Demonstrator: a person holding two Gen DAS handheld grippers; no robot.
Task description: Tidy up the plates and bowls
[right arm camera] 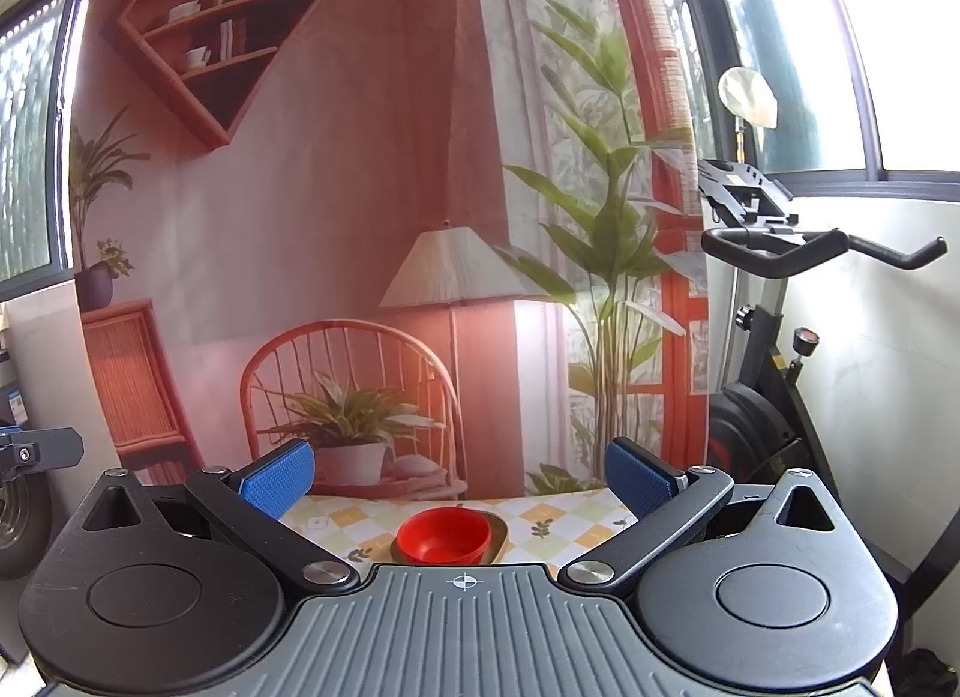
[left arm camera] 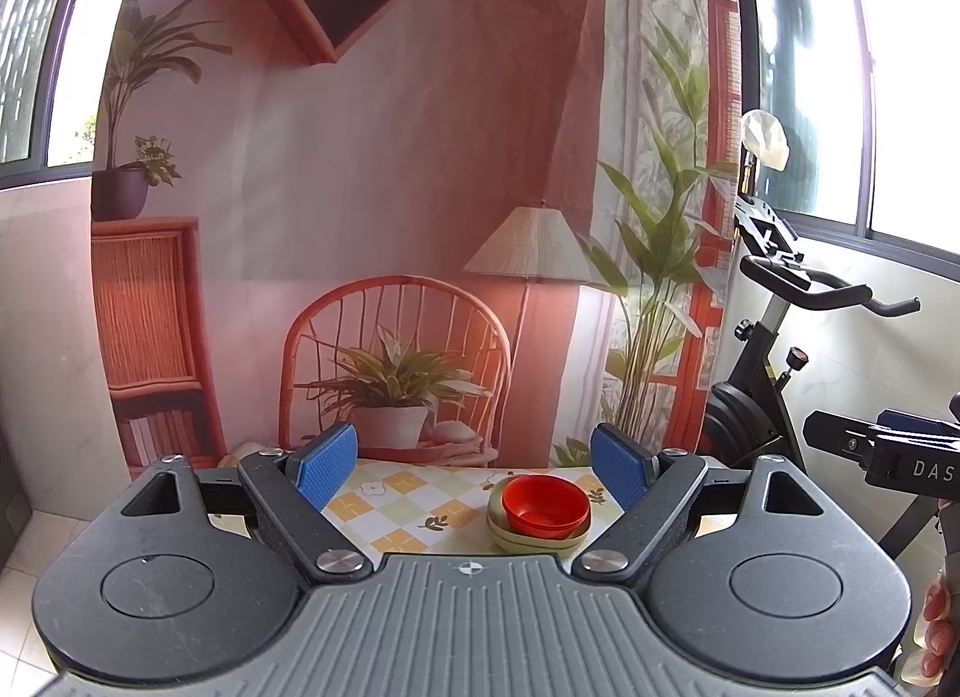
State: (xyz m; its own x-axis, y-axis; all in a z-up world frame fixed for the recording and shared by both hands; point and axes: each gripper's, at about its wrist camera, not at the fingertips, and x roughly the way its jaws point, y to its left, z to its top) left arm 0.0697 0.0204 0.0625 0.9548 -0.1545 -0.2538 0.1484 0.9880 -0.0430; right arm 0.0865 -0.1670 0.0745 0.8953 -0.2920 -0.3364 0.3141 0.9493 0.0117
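Observation:
A red bowl (left arm camera: 545,505) sits nested on a pale green plate (left arm camera: 537,540) on the checkered tablecloth (left arm camera: 414,508). My left gripper (left arm camera: 474,466) hangs open above the table's near side, the stack below and slightly right between its blue pads (left arm camera: 327,472). In the right wrist view the same red bowl (right arm camera: 443,535) rests on the green plate (right arm camera: 497,532), low and centred under my open right gripper (right arm camera: 461,478). Nothing is held between either pair of fingers. The near part of the table is hidden by the gripper bodies.
A printed backdrop (left arm camera: 390,187) of a room hangs right behind the table. An exercise bike (left arm camera: 774,349) stands to the right. The other gripper's body (left arm camera: 888,451) shows at the right edge, with a hand's fingers (left arm camera: 939,625) below it. Windows flank both sides.

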